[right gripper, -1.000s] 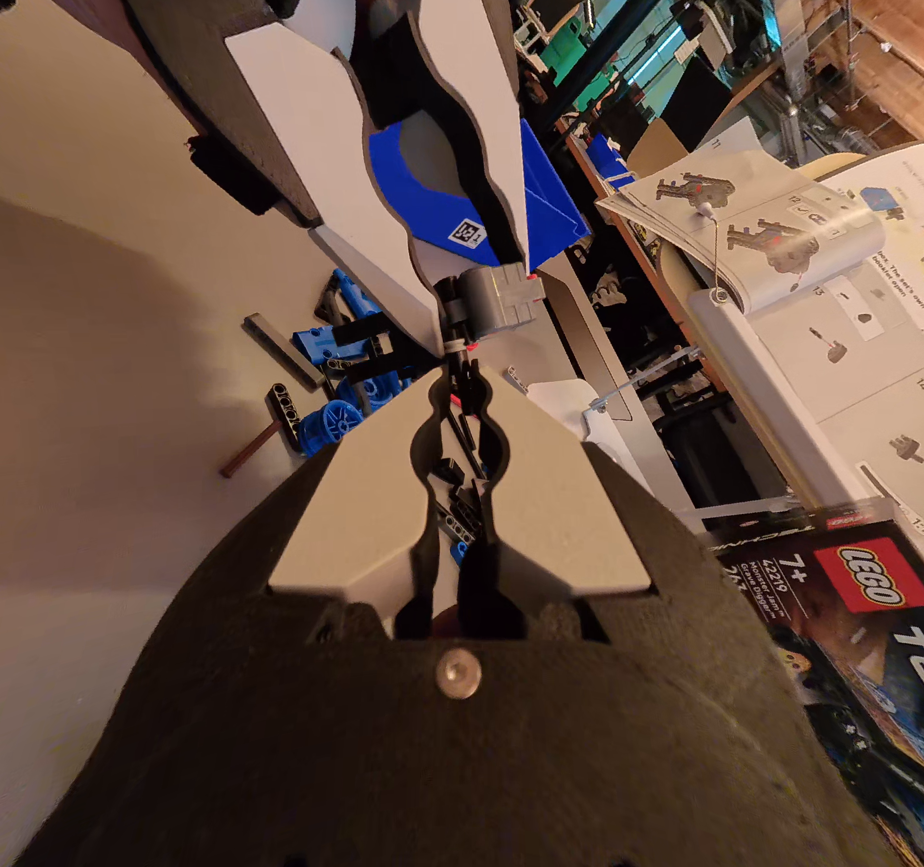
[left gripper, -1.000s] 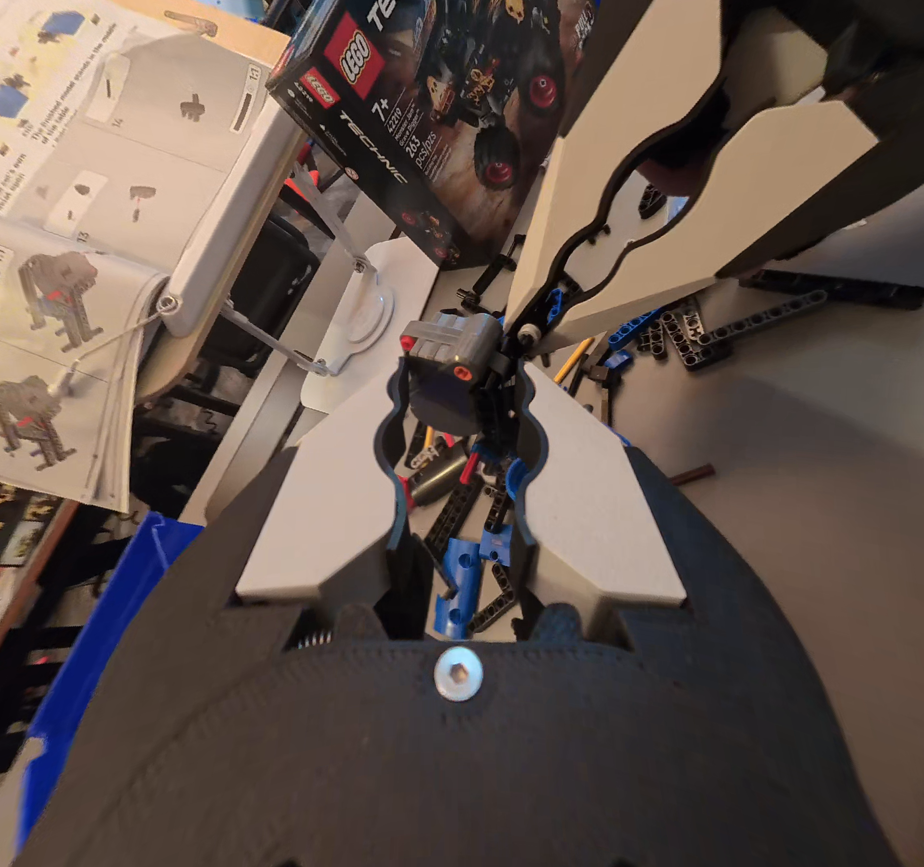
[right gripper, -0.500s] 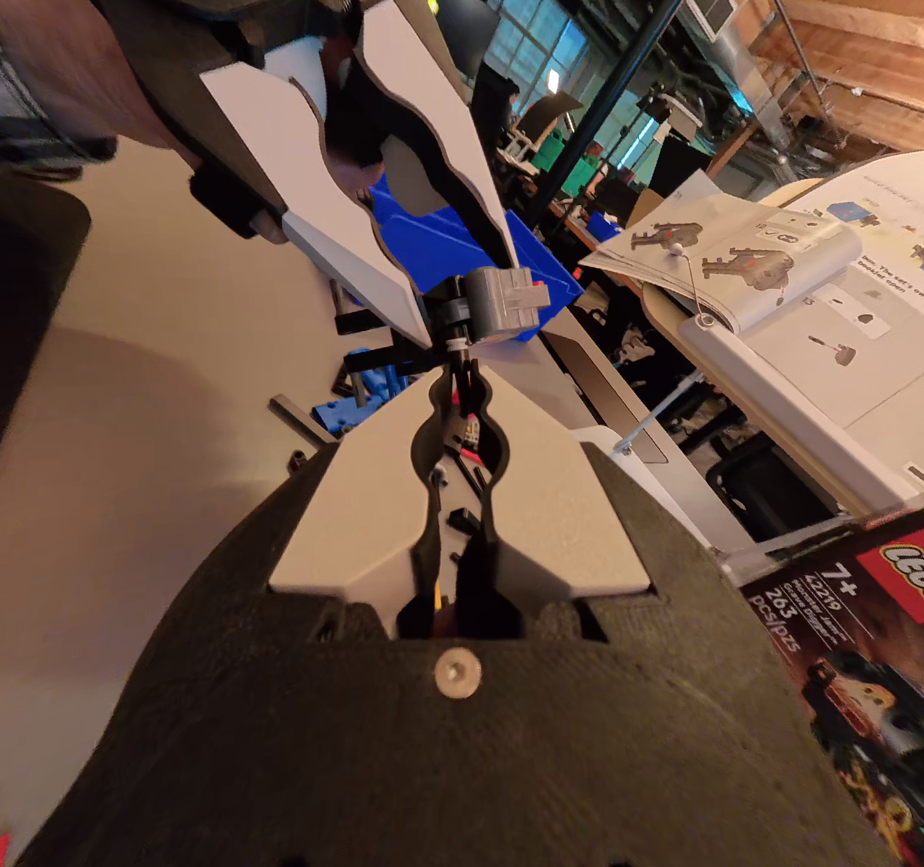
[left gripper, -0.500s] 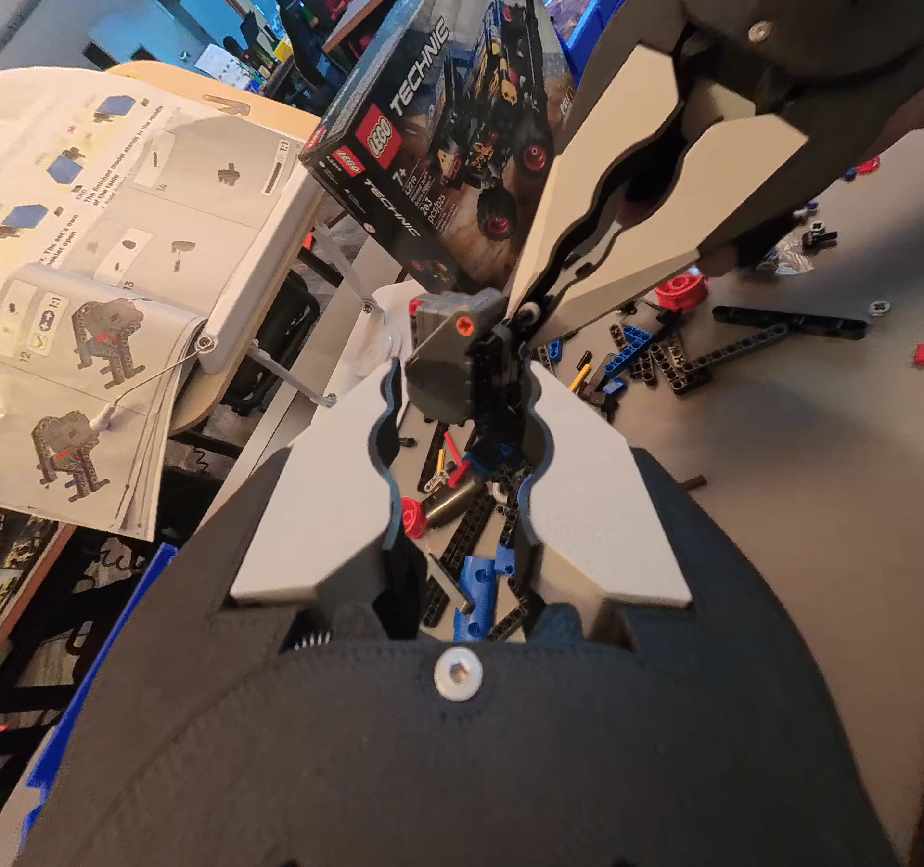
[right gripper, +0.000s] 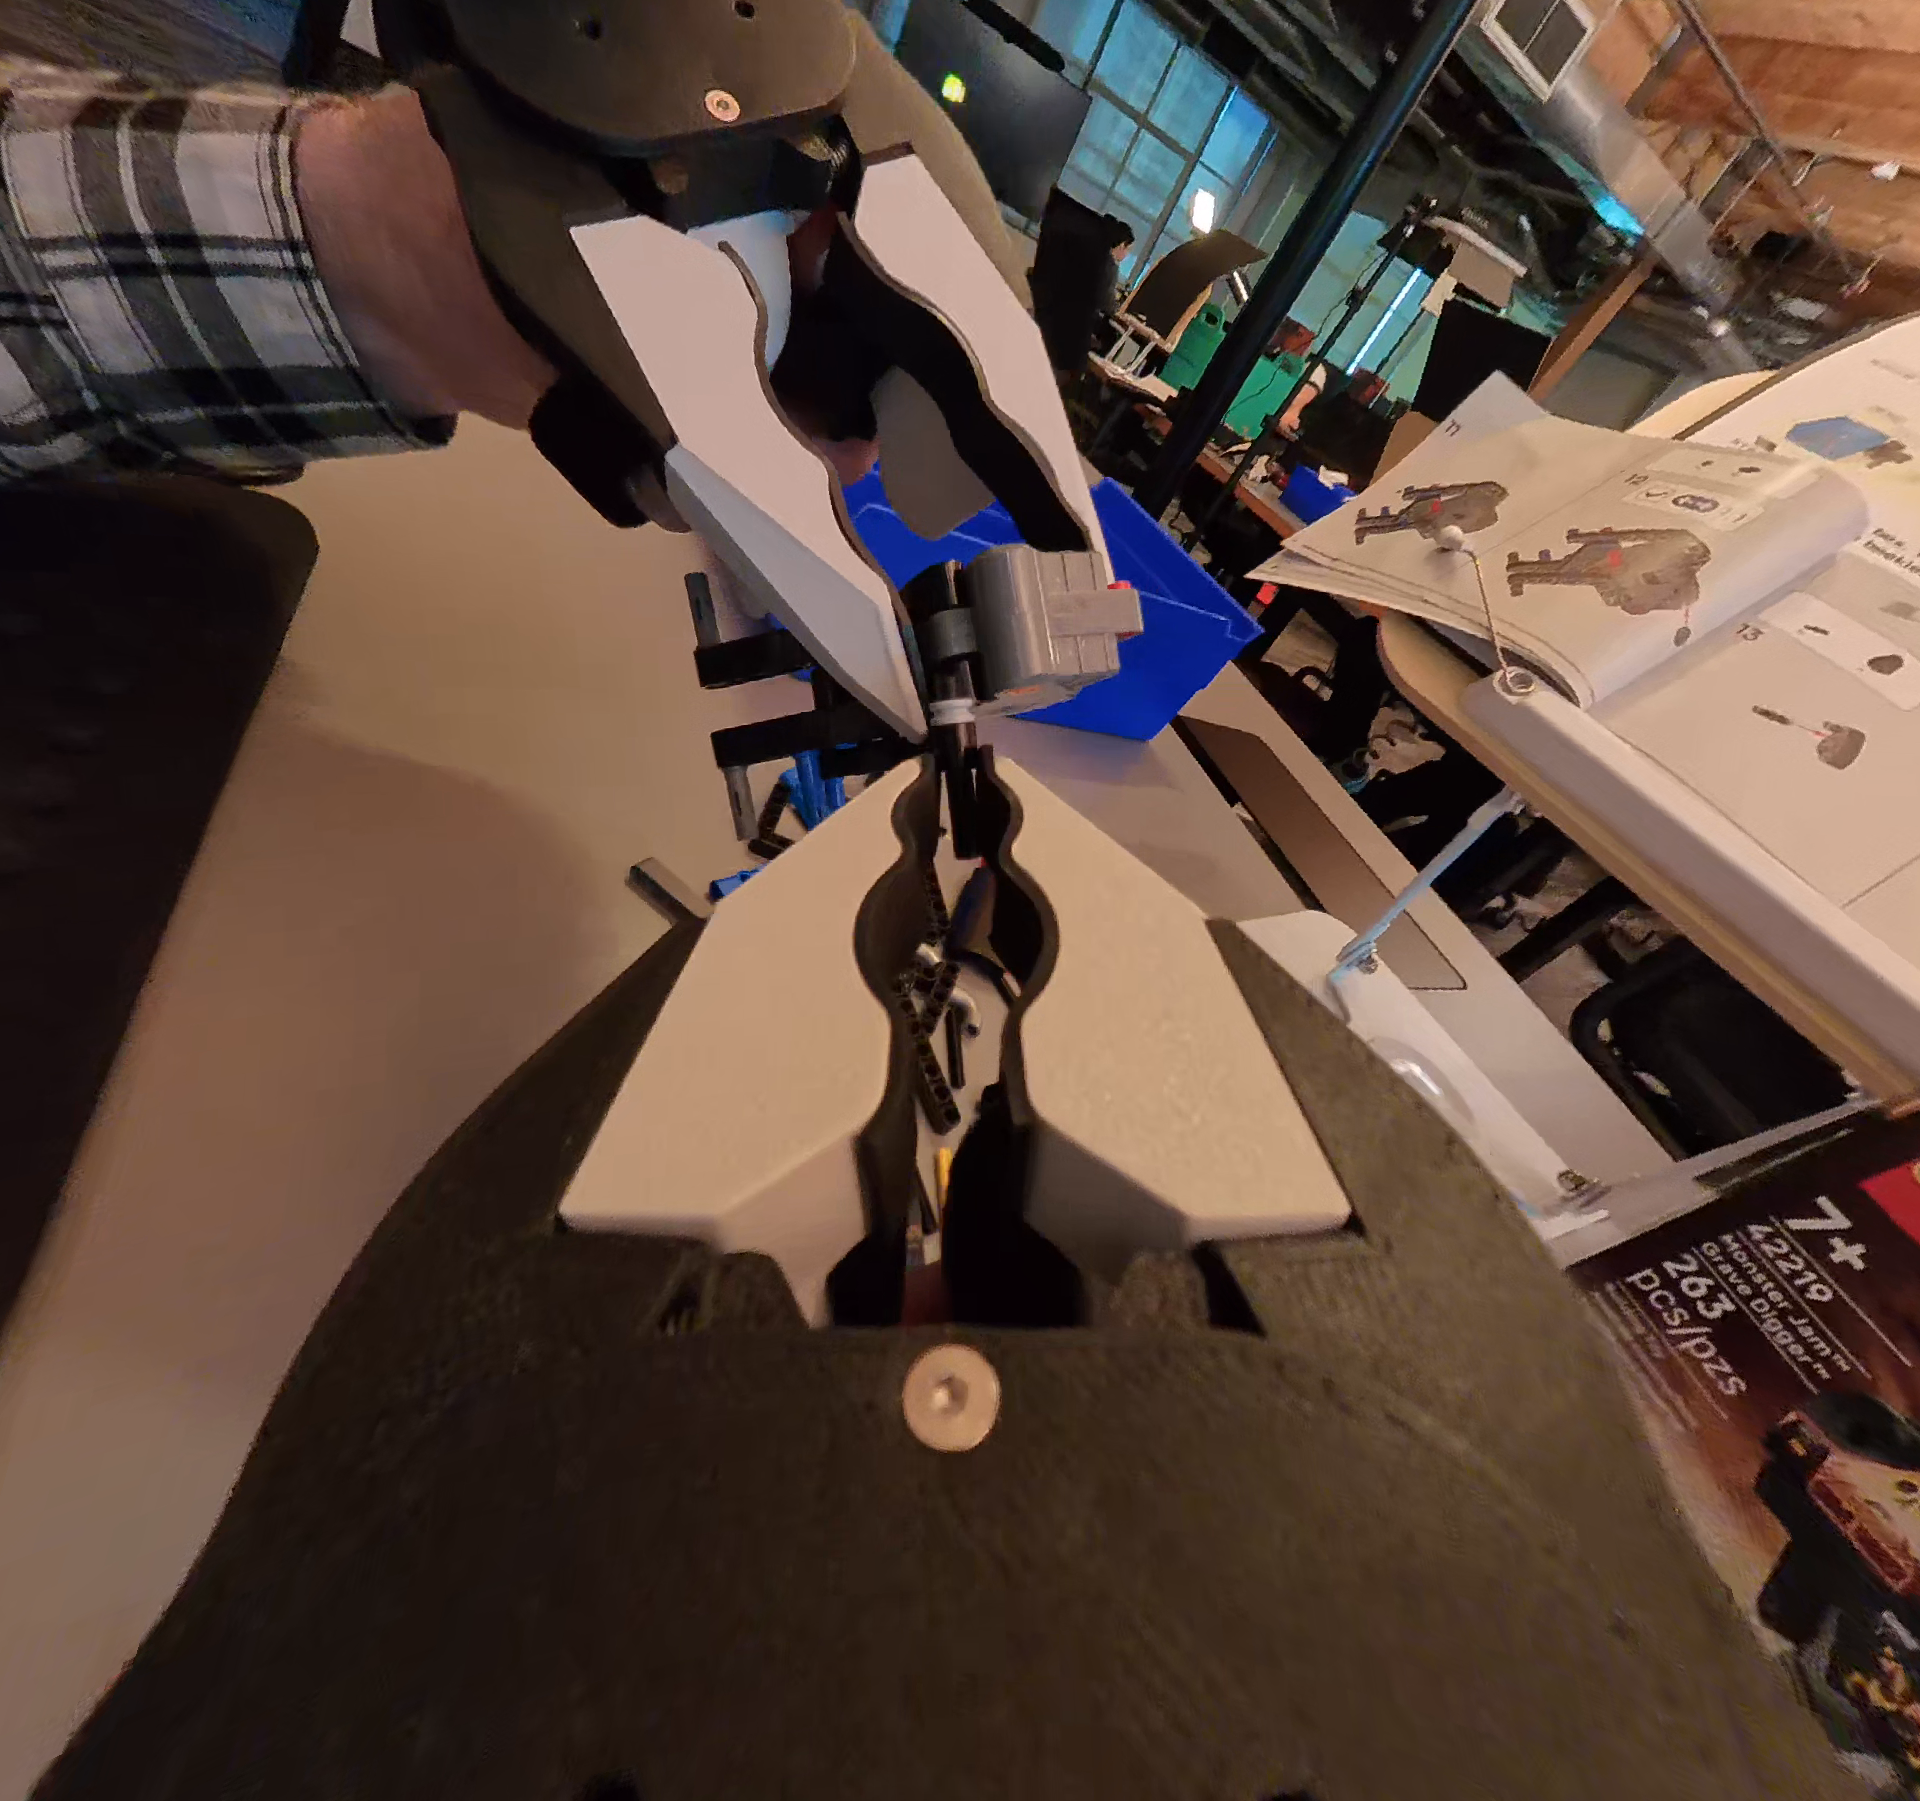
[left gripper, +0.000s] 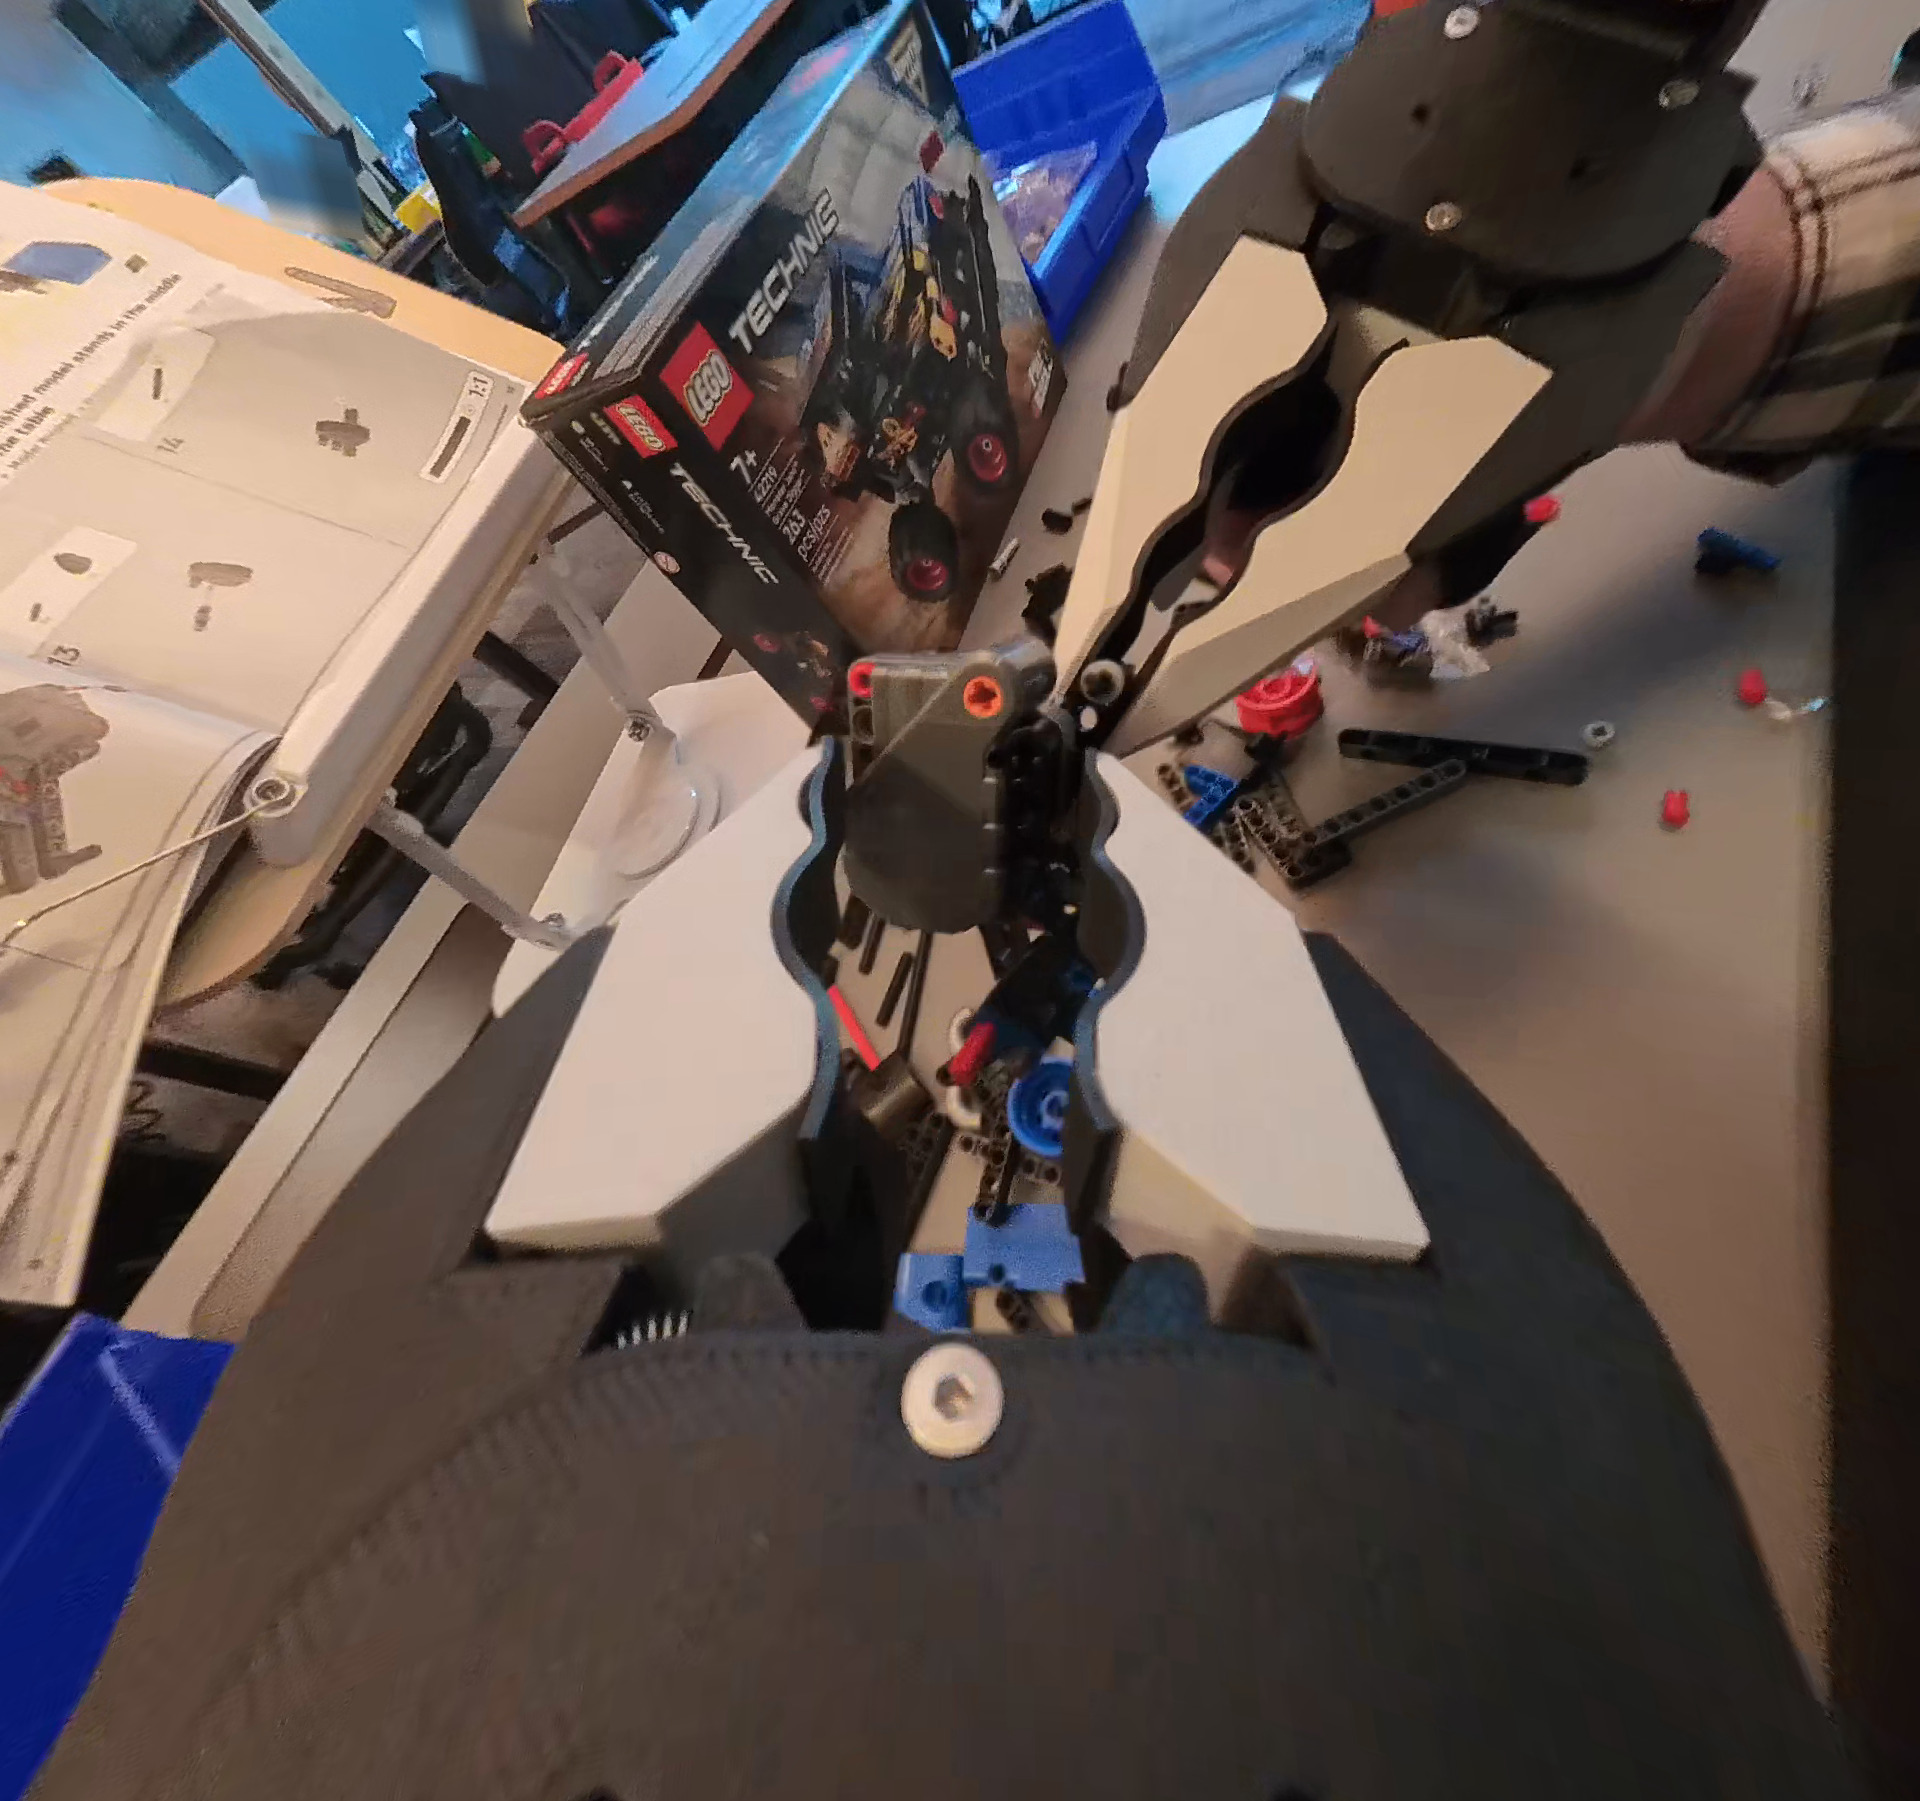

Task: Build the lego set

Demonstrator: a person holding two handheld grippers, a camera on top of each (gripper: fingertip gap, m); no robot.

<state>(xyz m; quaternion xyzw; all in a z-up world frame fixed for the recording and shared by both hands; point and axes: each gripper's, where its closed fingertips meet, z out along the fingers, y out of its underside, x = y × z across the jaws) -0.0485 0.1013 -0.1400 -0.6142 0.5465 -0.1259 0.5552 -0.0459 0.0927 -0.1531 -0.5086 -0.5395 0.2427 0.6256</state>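
My left gripper [left gripper: 961, 764] is shut on a dark grey lego block assembly [left gripper: 935, 795] with red and orange pins and black parts on its right side, held above the table. My right gripper [left gripper: 1096, 707] comes in from the upper right, its tips at the assembly's right top corner. In the right wrist view my right gripper [right gripper: 956, 775] is shut on a thin black piece [right gripper: 961, 795] that hangs from the grey block [right gripper: 1039, 629]. The left gripper [right gripper: 1008, 650] holds that block from the upper left. The joint between piece and block is partly hidden.
The lego box [left gripper: 831, 421] stands behind the assembly. The open instruction booklet [left gripper: 208, 525] lies on a white stand at left. Loose black, blue and red pieces [left gripper: 1351, 816] are scattered on the grey table below. A blue bin [right gripper: 1143, 650] sits beyond. The grippers are tip to tip, or close to it.
Both grippers have risen together with the assembly, farther above the loose pieces, and tilted up. Both grips look unchanged.
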